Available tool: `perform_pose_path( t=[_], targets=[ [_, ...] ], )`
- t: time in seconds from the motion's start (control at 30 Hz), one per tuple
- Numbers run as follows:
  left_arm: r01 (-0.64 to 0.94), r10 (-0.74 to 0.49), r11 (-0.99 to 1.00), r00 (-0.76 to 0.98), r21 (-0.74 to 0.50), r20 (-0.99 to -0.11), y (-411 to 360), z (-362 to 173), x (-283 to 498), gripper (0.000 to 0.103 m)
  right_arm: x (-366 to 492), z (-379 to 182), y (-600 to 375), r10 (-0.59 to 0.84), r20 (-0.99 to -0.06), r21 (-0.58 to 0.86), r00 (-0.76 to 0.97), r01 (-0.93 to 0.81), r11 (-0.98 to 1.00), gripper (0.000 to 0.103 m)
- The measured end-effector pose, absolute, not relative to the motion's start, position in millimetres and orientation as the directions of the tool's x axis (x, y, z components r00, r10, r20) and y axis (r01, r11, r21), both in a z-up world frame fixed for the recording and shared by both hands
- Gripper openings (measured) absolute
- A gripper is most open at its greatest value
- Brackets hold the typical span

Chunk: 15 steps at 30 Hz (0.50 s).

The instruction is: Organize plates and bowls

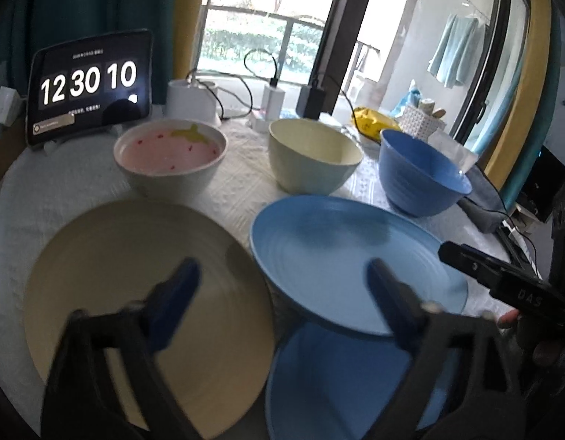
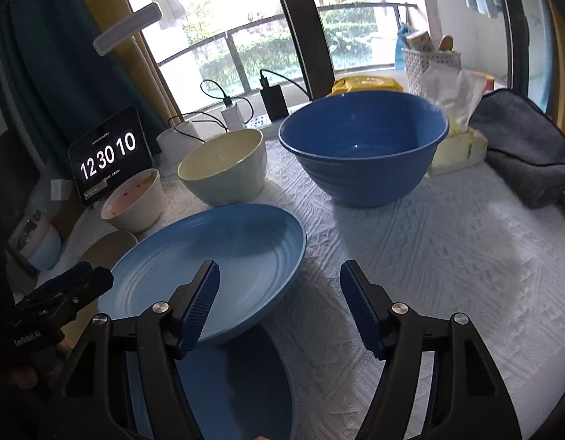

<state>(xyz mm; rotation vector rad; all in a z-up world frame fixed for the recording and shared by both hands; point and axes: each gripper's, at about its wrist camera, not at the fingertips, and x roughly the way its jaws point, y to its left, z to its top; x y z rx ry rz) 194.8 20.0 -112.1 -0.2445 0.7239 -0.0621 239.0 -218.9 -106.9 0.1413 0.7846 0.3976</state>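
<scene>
The right gripper (image 2: 279,308) has two black angular arms, each a frame with cut-out openings, jointed by round silver screws. Its fingers (image 2: 202,304) carry blue pads ribbed with fine cross ridges. In the left wrist view the left gripper (image 1: 282,293) is built the same way: black arms, small silver screws, blue pads, blurred here. At 3 o'clock in that view the right gripper's black body bears pale letters reading "DAS". At 9 o'clock in the right wrist view the left gripper's black body shows small white lettering, too small to read surely, and a silver screw.
</scene>
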Motion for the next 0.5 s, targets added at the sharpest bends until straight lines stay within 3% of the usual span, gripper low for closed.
perform_pose_path(
  t=[0.07,0.23,0.3,0.5],
  targets=[
    [-0.030,-0.154,0.966,0.728,-0.255,-0.668,18.8,-117.3,200.5,0.070,242.4,-110.0,-218.0,0.403,-0.668,0.276,0.626,-0.294,0.915,0.065],
    [-0.012,-0.187,0.960,0.720,-0.281,-0.669,15.9,-120.1,201.0,0.054,247.5,-114.4,-216.8,0.423,-0.681,0.298,0.597,-0.301,0.906,0.051],
    [-0.011,-0.181,0.962,0.722,-0.272,-0.668,13.2,-119.2,200.3,0.053,246.5,-113.5,-214.0,0.433,-0.678,0.298,0.594,-0.316,0.901,0.042],
    [-0.005,-0.188,0.960,0.728,-0.279,-0.659,13.4,-118.3,193.9,0.050,240.1,-111.4,-210.2,0.398,-0.683,0.254,0.612,-0.312,0.915,0.040]
  ],
)
